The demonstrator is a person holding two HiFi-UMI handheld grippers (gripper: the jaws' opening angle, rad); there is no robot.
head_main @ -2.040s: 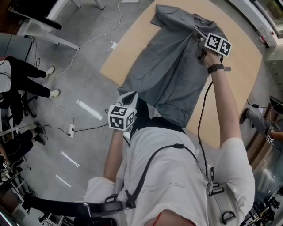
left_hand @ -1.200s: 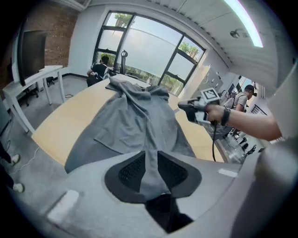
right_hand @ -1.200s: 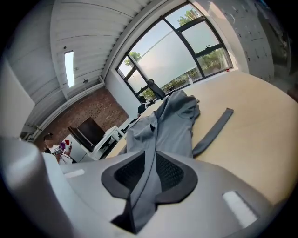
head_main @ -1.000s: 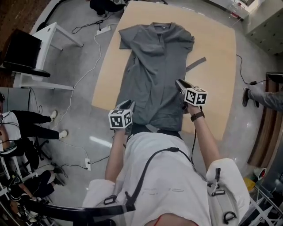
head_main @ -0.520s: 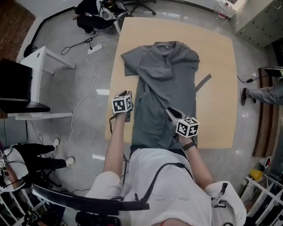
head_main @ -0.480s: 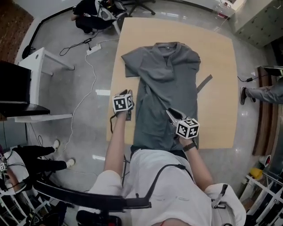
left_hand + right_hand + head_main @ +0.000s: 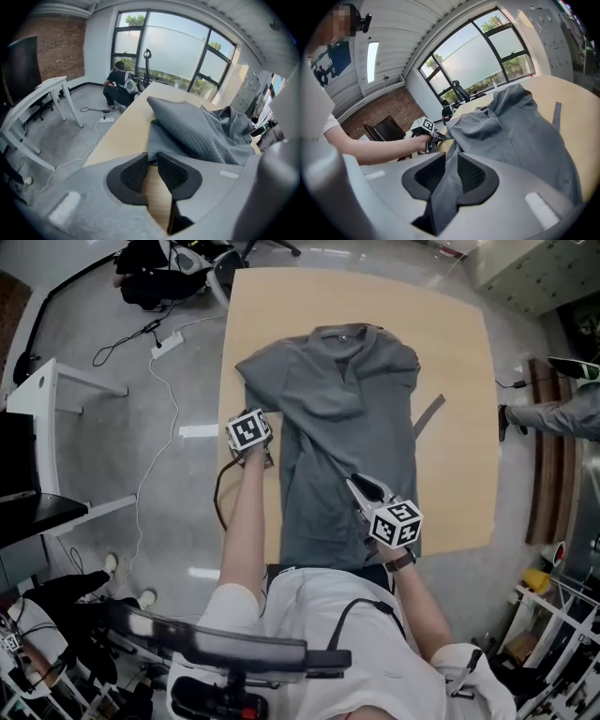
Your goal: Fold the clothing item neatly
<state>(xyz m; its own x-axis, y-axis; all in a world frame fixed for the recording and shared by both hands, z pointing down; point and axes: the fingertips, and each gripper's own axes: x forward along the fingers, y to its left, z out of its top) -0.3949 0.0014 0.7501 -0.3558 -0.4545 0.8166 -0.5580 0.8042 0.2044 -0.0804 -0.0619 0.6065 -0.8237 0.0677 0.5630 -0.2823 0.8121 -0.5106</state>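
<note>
Right tongs [image 7: 451, 161] clamp grey shirt [image 7: 347, 418], which lies lengthwise on worktop [image 7: 459, 381]. Left tongs [image 7: 152, 161] slightly apart, empty, shirt's left edge just ahead.

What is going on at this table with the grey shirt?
A person is folding a grey shirt that lies on a wooden table, with a hand-held gripper in each hand. The right hand-held gripper is shut on a fold of fabric in the shirt's lower half. The left hand-held gripper is at the shirt's left edge, jaws apart, with only bare table showing between them. The fold is not yet finished.
</note>
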